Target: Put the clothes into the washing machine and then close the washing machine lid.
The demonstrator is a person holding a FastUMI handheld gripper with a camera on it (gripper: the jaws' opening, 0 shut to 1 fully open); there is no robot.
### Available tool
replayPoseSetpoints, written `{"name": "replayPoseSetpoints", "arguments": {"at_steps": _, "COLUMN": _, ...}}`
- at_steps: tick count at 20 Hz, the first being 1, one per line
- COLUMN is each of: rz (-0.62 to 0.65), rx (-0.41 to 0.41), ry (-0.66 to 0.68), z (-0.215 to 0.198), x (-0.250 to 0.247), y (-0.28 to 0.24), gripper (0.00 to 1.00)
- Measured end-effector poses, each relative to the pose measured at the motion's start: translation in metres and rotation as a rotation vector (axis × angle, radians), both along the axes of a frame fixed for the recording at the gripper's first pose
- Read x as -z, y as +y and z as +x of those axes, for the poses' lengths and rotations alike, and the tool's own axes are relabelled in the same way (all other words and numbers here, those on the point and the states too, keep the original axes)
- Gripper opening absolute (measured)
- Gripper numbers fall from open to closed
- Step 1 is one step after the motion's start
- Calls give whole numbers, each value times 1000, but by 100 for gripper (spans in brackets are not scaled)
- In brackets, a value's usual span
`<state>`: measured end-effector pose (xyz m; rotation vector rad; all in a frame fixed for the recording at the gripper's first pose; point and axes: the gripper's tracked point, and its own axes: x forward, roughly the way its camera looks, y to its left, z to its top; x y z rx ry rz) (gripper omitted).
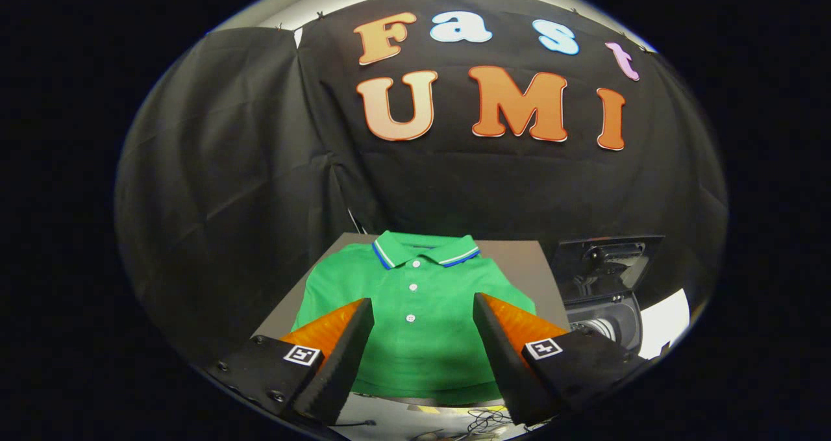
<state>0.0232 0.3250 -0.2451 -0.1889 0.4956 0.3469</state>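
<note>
A green polo shirt (419, 298) with a blue-and-white striped collar lies flat on a grey table (519, 259), buttons facing up. My gripper (423, 311) hovers above the shirt's lower half, open wide, with nothing between its fingers. The shirt's chest shows in the gap between them. To the right of the table stands the washing machine (607, 324), its dark lid (610, 262) raised and the drum opening visible beneath it.
Black cloth walls close in the booth behind and to the left of the table. Loose cables (480, 418) lie on a pale surface below the table's near edge. A white panel (665, 321) shows right of the washing machine.
</note>
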Motion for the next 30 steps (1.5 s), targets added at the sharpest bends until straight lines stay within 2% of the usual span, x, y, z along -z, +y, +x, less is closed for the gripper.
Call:
{"name": "replayPoseSetpoints", "arguments": {"at_steps": 10, "rz": -113, "rx": 12, "ry": 105, "z": -1, "x": 62, "y": 7, "gripper": 98}}
{"name": "replayPoseSetpoints", "arguments": {"at_steps": 14, "rz": -97, "rx": 12, "ry": 125, "z": 3, "x": 67, "y": 9, "gripper": 98}}
{"name": "replayPoseSetpoints", "arguments": {"at_steps": 17, "rz": -80, "rx": 14, "ry": 121, "z": 4, "x": 68, "y": 10, "gripper": 93}}
{"name": "replayPoseSetpoints", "arguments": {"at_steps": 18, "rz": -76, "rx": 26, "ry": 125, "z": 5, "x": 69, "y": 7, "gripper": 90}}
{"name": "replayPoseSetpoints", "arguments": {"at_steps": 22, "rz": -20, "rx": 26, "ry": 160, "z": 5, "x": 69, "y": 9, "gripper": 47}}
{"name": "replayPoseSetpoints", "arguments": {"at_steps": 23, "rz": -14, "rx": 17, "ry": 168, "z": 5, "x": 70, "y": 9, "gripper": 46}}
{"name": "replayPoseSetpoints", "arguments": {"at_steps": 25, "rz": 22, "rx": 14, "ry": 170, "z": 8, "x": 71, "y": 10, "gripper": 31}}
{"name": "replayPoseSetpoints", "arguments": {"at_steps": 28, "rz": 54, "rx": -1, "ry": 168, "z": 8, "x": 70, "y": 9, "gripper": 18}}
{"name": "replayPoseSetpoints", "arguments": {"at_steps": 30, "rz": 48, "rx": -7, "ry": 175, "z": 10, "x": 69, "y": 6, "gripper": 18}}
